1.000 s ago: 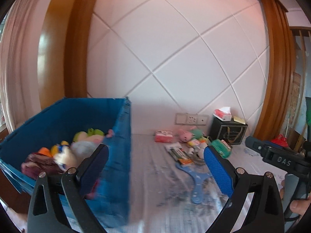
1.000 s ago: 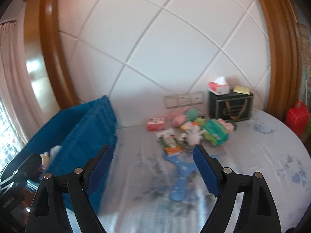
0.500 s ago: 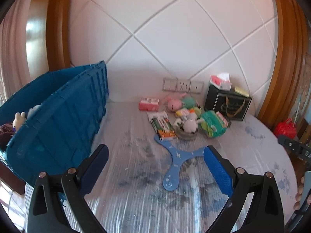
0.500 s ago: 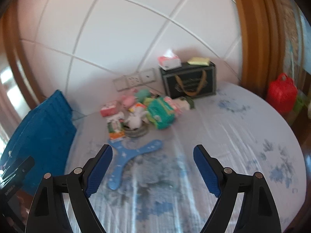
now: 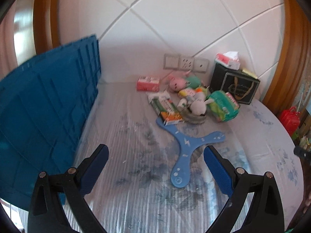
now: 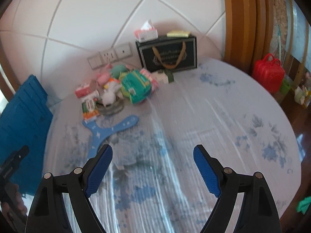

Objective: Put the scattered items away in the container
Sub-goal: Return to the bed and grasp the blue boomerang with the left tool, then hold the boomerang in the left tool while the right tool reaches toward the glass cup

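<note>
Both grippers, left gripper (image 5: 155, 155) and right gripper (image 6: 152, 154), I held wide open, empty, pointed down at table (image 6: 223, 116). Blue boomerang (image 5: 187, 141) lay flat nearest left gripper, easy first pick. Other items heaped near wall sockets (image 5: 185, 64). Blue container (image 5: 44, 104) stood at left.

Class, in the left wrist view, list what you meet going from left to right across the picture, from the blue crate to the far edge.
blue crate → pink box → blue boomerang → black gift bag → red case
</note>
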### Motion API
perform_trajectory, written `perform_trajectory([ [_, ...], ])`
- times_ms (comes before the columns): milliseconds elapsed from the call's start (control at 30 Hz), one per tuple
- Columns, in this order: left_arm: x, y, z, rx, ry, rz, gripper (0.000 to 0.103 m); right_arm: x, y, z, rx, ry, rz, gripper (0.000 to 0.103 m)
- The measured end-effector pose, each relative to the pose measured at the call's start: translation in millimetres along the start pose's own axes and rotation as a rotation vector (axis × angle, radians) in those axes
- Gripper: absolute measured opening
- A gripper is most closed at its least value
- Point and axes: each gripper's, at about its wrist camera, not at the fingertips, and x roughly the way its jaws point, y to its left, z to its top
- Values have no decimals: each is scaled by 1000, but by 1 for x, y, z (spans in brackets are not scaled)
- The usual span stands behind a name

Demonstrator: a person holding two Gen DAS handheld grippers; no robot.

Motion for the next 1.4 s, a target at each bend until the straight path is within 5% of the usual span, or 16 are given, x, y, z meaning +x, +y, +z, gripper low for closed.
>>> perform_trajectory([
  [233,49,-5,-16,2,100,12,100,51,-1,-3,-4,80,13,86],
  [633,190,-84,-44,121,204,-68,99,157,10,8,-89,121,129,83],
  [767,229,-94,-55,143,263,-72,76,182,9,3,-95,141,148,81],
  [800,233,-95,-57,146,250,-60,75,188,8,1,-97,150,150,80],
  [933,235,-89,-53,127,227,-51,43,200,6,-6,-95,177,145,80],
  [1233,168,-40,-35,76,99,84,34,203,46,8,-153,160,206,78],
  [1400,192,-4,-19,34,92,186,34,227,85,34,-145,133,265,50],
])
